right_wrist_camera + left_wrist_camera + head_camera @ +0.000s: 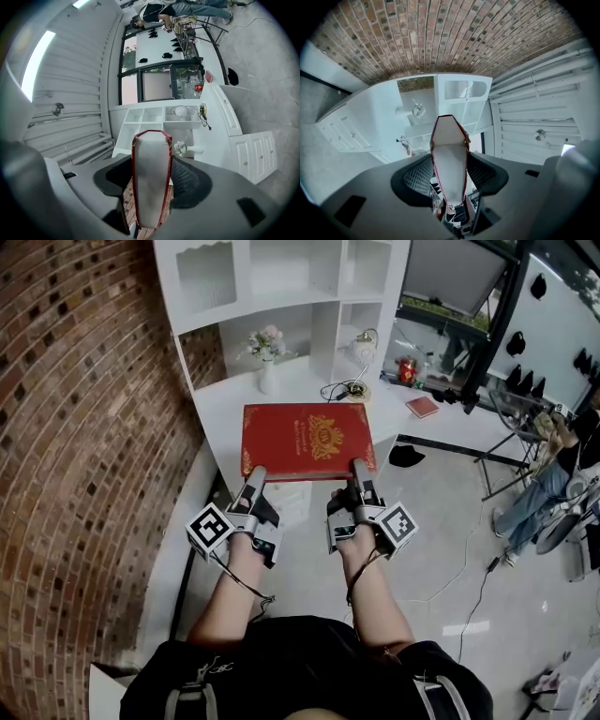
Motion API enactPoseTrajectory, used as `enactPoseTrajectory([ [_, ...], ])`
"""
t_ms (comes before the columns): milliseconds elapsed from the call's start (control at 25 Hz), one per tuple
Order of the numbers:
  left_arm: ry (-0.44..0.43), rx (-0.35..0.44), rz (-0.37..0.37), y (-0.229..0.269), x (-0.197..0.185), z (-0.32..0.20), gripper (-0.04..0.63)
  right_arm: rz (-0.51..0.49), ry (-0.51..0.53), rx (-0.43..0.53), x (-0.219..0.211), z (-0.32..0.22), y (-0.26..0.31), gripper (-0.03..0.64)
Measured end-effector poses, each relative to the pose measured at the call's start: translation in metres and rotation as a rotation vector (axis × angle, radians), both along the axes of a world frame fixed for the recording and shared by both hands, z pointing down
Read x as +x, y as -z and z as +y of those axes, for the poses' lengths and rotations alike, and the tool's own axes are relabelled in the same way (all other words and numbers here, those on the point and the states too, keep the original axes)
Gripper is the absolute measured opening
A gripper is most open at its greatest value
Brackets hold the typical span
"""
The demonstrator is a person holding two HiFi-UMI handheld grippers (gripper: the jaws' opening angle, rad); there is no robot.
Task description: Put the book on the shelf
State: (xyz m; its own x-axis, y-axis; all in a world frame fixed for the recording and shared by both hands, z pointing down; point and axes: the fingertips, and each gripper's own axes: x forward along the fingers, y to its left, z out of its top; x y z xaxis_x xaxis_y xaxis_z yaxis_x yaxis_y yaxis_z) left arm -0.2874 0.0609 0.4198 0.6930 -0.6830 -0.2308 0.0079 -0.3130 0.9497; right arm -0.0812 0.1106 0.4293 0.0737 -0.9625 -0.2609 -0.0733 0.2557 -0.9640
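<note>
My forearms (230, 601) stretch forward toward the shelf (281, 296). My left gripper (255, 474) and right gripper (359, 468) each clamp the book's (309, 439) near edge.

My left gripper (255, 474) and right gripper (359, 468) were built alike, with slim grey fingers ahead of a black-and-silver body. On the outer rear side of each sat a white cube printed with black square markers: the left cube (210, 529) and the right cube (397, 525). A thin dark cable ran back from each tool along my forearm, the left cable (246, 589) and the right cable (361, 577). Close up, the jaws were broad matte grey shells with black pads (417, 176) on their inner faces, finely gridded like mesh. Behind the tools I wore a short-sleeved black top (300, 662) with grey straps (187, 699) near the shoulders.
</note>
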Motion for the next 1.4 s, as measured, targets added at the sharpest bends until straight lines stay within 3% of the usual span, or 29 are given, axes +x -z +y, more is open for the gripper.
enactPoseTrajectory([
  [160,0.017,0.014,0.007,0.006,0.035,0.019,0.241,0.004,0.015,0.001,0.036,0.016,0.005,0.259],
  [320,0.040,-0.002,-0.032,-0.001,0.050,0.028,0.241,-0.005,0.033,0.002,0.053,0.022,0.004,0.259],
  [720,0.023,0.052,0.036,0.003,0.081,-0.002,0.241,0.023,0.034,0.017,0.081,-0.007,0.003,0.260],
  [1040,0.046,0.016,-0.022,-0.013,0.129,-0.071,0.240,0.034,0.032,0.001,0.133,-0.071,-0.004,0.262],
  [1400,0.043,0.000,-0.015,-0.021,0.190,-0.173,0.239,0.036,0.039,-0.001,0.193,-0.181,-0.007,0.261],
])
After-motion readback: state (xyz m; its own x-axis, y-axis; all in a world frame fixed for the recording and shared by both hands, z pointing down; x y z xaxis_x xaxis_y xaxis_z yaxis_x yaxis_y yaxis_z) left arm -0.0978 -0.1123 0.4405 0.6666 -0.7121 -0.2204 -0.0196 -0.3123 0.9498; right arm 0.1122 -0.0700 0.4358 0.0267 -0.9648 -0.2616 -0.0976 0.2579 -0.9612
